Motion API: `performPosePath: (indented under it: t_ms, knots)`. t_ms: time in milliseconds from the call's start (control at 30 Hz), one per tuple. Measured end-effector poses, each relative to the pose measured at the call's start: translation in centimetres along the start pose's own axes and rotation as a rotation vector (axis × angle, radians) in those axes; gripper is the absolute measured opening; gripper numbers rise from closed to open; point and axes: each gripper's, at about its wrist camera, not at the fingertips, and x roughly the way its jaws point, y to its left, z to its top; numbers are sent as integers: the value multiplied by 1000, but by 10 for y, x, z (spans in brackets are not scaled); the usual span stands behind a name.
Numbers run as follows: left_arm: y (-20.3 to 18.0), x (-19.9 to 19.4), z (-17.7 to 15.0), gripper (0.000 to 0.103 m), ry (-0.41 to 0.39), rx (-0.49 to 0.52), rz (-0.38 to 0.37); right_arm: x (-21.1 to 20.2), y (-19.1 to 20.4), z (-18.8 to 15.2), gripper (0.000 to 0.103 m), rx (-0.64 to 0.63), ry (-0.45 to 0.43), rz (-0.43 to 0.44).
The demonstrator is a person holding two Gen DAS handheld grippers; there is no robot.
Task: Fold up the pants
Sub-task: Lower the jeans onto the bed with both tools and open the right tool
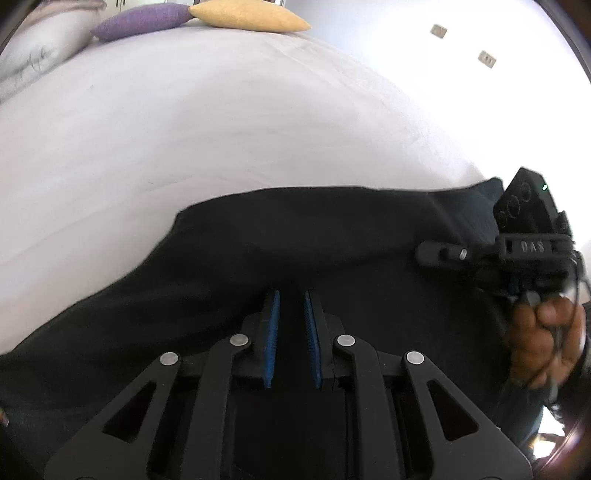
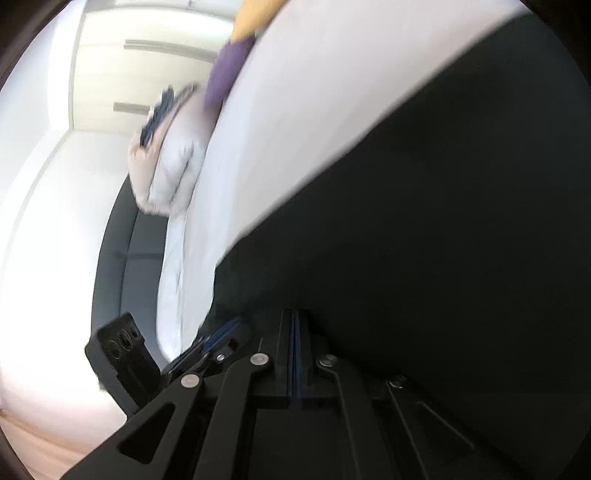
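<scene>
Black pants [image 1: 332,240] lie spread on a pale bed sheet [image 1: 221,129], and their far edge runs across the middle of the left wrist view. My left gripper [image 1: 290,299] points down onto them, its blue pads a narrow slit apart with dark cloth in it. In the right wrist view the pants [image 2: 443,221] fill the right side. My right gripper [image 2: 295,317] is shut there, pads pressed flat together at the cloth's edge. No cloth shows between them. The left gripper [image 2: 221,330] sits just beside it at the pants' corner. The right gripper [image 1: 428,254] also shows low over the pants' right end, held by a hand [image 1: 543,339].
A purple pillow [image 1: 140,22] and a yellow pillow [image 1: 251,14] lie at the far end of the bed. A bundled white cover [image 2: 173,162] sits near them. A dark bed frame [image 2: 114,258] edges the mattress. Two wall sockets [image 1: 439,30] are on the white wall.
</scene>
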Motion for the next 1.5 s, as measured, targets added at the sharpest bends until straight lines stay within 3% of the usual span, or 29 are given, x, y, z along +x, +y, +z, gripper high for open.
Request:
performPosePath:
  t_ms: [100, 200, 300, 367, 467, 533, 633, 700, 733, 767, 800, 967, 1033, 1100, 1133, 1200, 1233, 1300, 1333, 1367, 1433, 1467, 1500]
  knots:
    - [32, -3, -2, 6, -35, -136, -117, -41, -29, 21, 0, 86, -131, -12]
    - [53, -11, -8, 6, -85, -198, -153, -73, -46, 38, 0, 133, -252, -29]
    - [61, -17, -14, 6, -93, -187, -144, -115, -68, 47, 0, 178, -368, -43]
    - [65, -26, -22, 6, -96, -165, -87, -147, -87, 50, 0, 210, -459, -65]
    - [75, -40, -36, 6, -114, -190, -73, -180, -98, 49, 0, 234, -569, -89]
    - [85, -52, -47, 6, -139, -200, -1, -197, -97, 48, 0, 226, -615, -119]
    - [105, -78, -68, 6, -185, -240, 48, -214, -92, 45, 0, 207, -681, -172]
    - [115, -96, -77, 6, -208, -267, 132, -246, -106, 46, 0, 283, -737, -223]
    - [123, -107, -84, 6, -224, -290, 175, -261, -113, 40, 0, 335, -769, -197]
    - [134, -120, -90, 6, -235, -318, 227, -300, -130, 32, 0, 350, -786, -213]
    - [143, -135, -98, 6, -257, -351, 276, -312, -119, 23, 5, 335, -809, -256]
    - [132, -189, -124, 6, -382, -387, 290, -293, -30, -10, 7, 90, -751, -214]
    - [108, -194, -136, 6, -415, -418, 213, -249, 5, -18, 13, 0, -618, -166]
    - [71, -181, -138, 6, -424, -429, 88, -184, 40, -37, 26, -80, -440, -93]
    - [47, -170, -137, 6, -407, -425, 29, -152, 54, -47, 33, -110, -361, -58]
    - [10, -142, -137, 7, -341, -374, -65, -101, 71, -70, 34, -145, -193, -24]
    - [-10, -126, -136, 7, -295, -302, -71, -82, 73, -78, 34, -161, -133, -23]
    - [-34, -100, -135, 7, -221, -181, 1, -52, 77, -90, 34, -204, -35, -32]
    - [-32, -91, -137, 7, -187, -189, 21, -45, 72, -91, 29, -213, -16, -65]
    - [-24, -85, -140, 7, -165, -227, 19, -46, 63, -89, 15, -189, -26, -55]
    - [-4, -84, -152, 6, -177, -286, -15, -58, 34, -74, 0, -95, -79, -54]
    - [2, -86, -157, 6, -183, -292, -20, -68, 20, -63, 0, -50, -121, -51]
    - [7, -88, -161, 6, -186, -295, -20, -90, -3, -76, 0, -20, -159, -38]
